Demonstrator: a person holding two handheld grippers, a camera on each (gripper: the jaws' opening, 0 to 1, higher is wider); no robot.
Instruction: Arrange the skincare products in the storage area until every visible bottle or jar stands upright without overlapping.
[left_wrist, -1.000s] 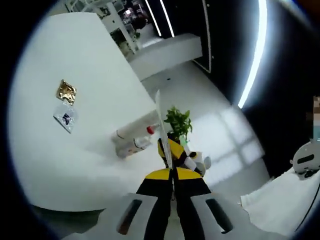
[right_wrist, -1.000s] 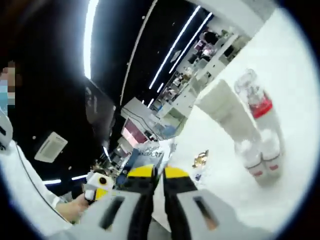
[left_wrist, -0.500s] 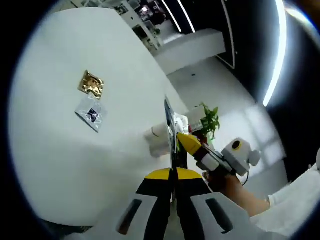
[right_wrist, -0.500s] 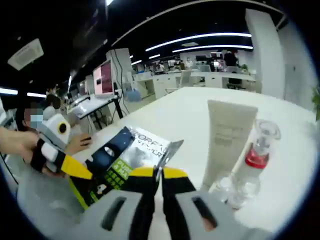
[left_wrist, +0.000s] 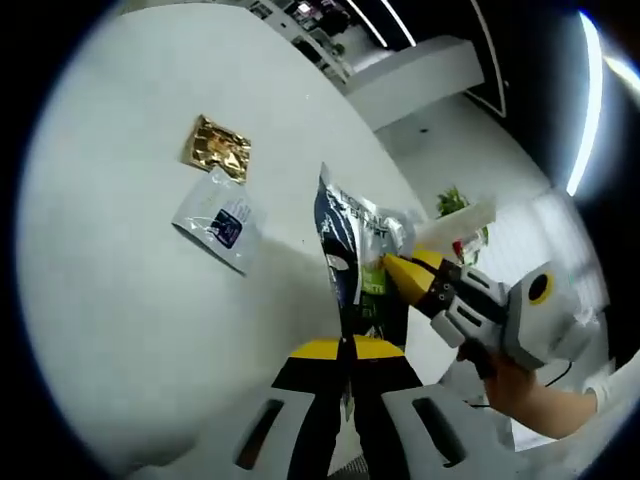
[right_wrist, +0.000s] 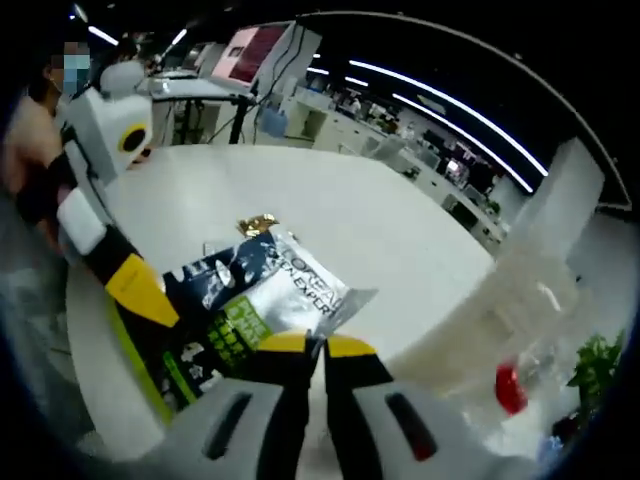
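Your two grippers have swung the dark L'Oréal sachet (right_wrist: 262, 296) out over the white table (left_wrist: 120, 300), both clenched on it: the left gripper (left_wrist: 346, 345) and the right gripper (right_wrist: 308, 345). On the table beyond lie a clear packet (left_wrist: 217, 219) and a gold sachet (left_wrist: 218, 148), while the blurred white tube (right_wrist: 510, 300) and red-capped bottle (right_wrist: 512, 388) sit apart at the right.

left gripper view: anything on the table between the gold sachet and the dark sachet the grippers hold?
Yes, in the left gripper view a white sachet lies between the gold sachet and the held dark sachet.

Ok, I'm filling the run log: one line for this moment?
left tool: shut on sachet | right tool: shut on sachet | gold packet, white packet: flat on table
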